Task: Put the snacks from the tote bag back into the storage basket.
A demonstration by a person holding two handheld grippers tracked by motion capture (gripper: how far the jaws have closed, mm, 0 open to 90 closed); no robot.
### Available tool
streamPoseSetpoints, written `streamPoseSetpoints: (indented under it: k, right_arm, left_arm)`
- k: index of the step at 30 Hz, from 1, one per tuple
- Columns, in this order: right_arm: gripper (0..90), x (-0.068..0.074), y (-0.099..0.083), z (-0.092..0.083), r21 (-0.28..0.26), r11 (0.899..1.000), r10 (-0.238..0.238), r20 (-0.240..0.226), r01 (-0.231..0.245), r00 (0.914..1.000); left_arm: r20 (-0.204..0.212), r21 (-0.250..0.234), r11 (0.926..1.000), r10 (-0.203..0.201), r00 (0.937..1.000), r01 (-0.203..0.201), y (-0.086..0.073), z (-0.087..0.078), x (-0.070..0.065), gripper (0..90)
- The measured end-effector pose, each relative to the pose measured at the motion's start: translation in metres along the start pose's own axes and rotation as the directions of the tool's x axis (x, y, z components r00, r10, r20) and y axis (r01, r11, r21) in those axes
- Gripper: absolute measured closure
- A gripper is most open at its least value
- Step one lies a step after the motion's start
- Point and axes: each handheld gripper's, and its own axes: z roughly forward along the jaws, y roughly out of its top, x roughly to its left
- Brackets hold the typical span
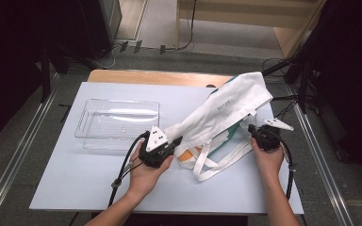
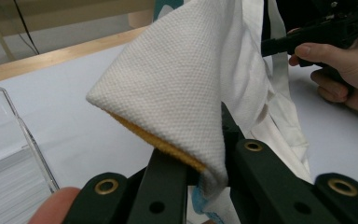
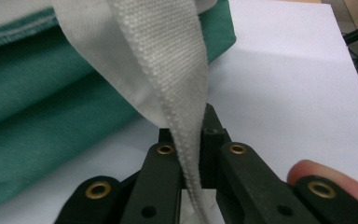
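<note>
A white cloth tote bag [image 1: 226, 108] with green and orange parts lies at the right of the white table [image 1: 89, 183], one end lifted off it. My left gripper [image 1: 176, 141] is shut on a corner of the bag. In the left gripper view that white woven corner [image 2: 177, 84], with an orange edge beneath it, is pinched between the jaws [image 2: 209, 158]. My right gripper [image 1: 253, 128] sits at the bag's right side. In the right gripper view a white webbing strap [image 3: 163, 60] runs down between its jaws [image 3: 191, 144], which are shut on it, with the green cloth [image 3: 51, 102] behind.
A clear plastic tray [image 1: 82, 125] stands at the table's back left, close to my left hand. The bag's loose white straps [image 1: 217, 162] trail toward the front. A wooden edge [image 1: 146, 76] runs along the table's far side, with black stands on both sides.
</note>
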Motion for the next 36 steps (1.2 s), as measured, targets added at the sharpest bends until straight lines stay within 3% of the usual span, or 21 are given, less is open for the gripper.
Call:
streamPoseSetpoints:
  k: [6, 10, 14, 16, 17, 19, 20, 23, 25, 26, 27, 33, 35, 36]
  right_arm:
    - [90.0, 0.018, -0.014, -0.013, 0.004, 0.995, -0.096, -0.044, 0.097, 0.9944]
    - [90.0, 0.031, -0.022, -0.028, 0.02, 0.982, -0.185, -0.038, 0.186, 0.982]
    - [90.0, 0.035, -0.034, -0.044, 0.02, 0.982, -0.184, -0.081, 0.187, 0.9795]
    - [90.0, 0.038, -0.039, -0.053, 0.006, 0.975, -0.222, -0.078, 0.223, 0.9719]
    - [85.4, 0.038, -0.04, -0.058, -0.025, 0.975, -0.22, -0.079, 0.219, 0.9722]
    - [58.0, 0.031, -0.036, -0.068, -0.08, 0.982, -0.18, -0.083, 0.174, 0.9802]
    - [49.5, 0.027, -0.033, -0.073, -0.109, 0.983, -0.153, -0.076, 0.144, 0.9853]
    - [39.8, 0.011, -0.022, -0.088, -0.206, 0.976, -0.079, -0.044, 0.068, 0.9959]
    - [37.6, 0.005, -0.017, -0.091, -0.236, 0.971, -0.054, -0.044, 0.043, 0.9975]
    - [33.0, -0.004, -0.008, -0.094, -0.273, 0.962, -0.01, -0.047, -0.003, 0.9989]
    - [30.7, -0.008, -0.004, -0.094, -0.283, 0.959, 0.001, -0.039, -0.012, 0.9992]
    - [17.5, -0.024, 0.021, -0.08, -0.284, 0.954, 0.077, -0.07, -0.094, 0.9946]
    - [15.7, -0.03, 0.03, -0.071, -0.263, 0.959, 0.099, -0.055, -0.111, 0.9935]
    - [15.8, -0.034, 0.035, -0.065, -0.254, 0.957, 0.136, -0.037, -0.141, 0.99]
  left_arm:
    - [-0.014, -0.003, 1.0, -0.003, 0.9999, 0.003, 0.003, 0.003, 0.004, 87.0]
    - [-0.039, -0.008, 0.9994, -0.034, 0.9987, 0.034, 0.009, 0.006, 0.011, 86.8]
    - [-0.062, -0.007, 0.9967, -0.081, 0.9948, 0.081, 0.013, 0.011, 0.024, 86.8]
    - [-0.067, -0.007, 0.995, -0.1, 0.9927, 0.1, 0.013, 0.014, 0.029, 86.7]
    - [-0.077, -0.007, 0.9951, -0.099, 0.9921, 0.099, 0.014, 0.014, 0.03, 86.6]
    - [-0.093, -0.007, 0.9944, -0.105, 0.9901, 0.105, 0.014, 0.015, 0.033, 86.7]
    - [-0.094, -0.008, 0.9939, -0.111, 0.9894, 0.11, 0.014, 0.015, 0.034, 86.7]
    - [-0.101, -0.006, 0.9963, -0.086, 0.9911, 0.086, 0.014, 0.015, 0.033, 86.7]
    - [-0.102, -0.007, 0.9969, -0.078, 0.9917, 0.078, 0.014, 0.015, 0.031, 86.7]
    - [-0.105, -0.005, 0.9979, -0.064, 0.9924, 0.064, 0.014, 0.015, 0.029, 86.7]
    - [-0.107, -0.004, 0.998, -0.064, 0.9923, 0.063, 0.015, 0.015, 0.029, 86.7]
    - [-0.104, 0.003, 0.9986, -0.053, 0.9932, 0.054, 0.014, 0.014, 0.031, 86.7]
    - [-0.105, 0.003, 0.9989, -0.046, 0.9934, 0.047, 0.014, 0.015, 0.031, 86.7]
    - [-0.106, 0.004, 0.999, -0.045, 0.9934, 0.045, 0.014, 0.015, 0.03, 86.7]
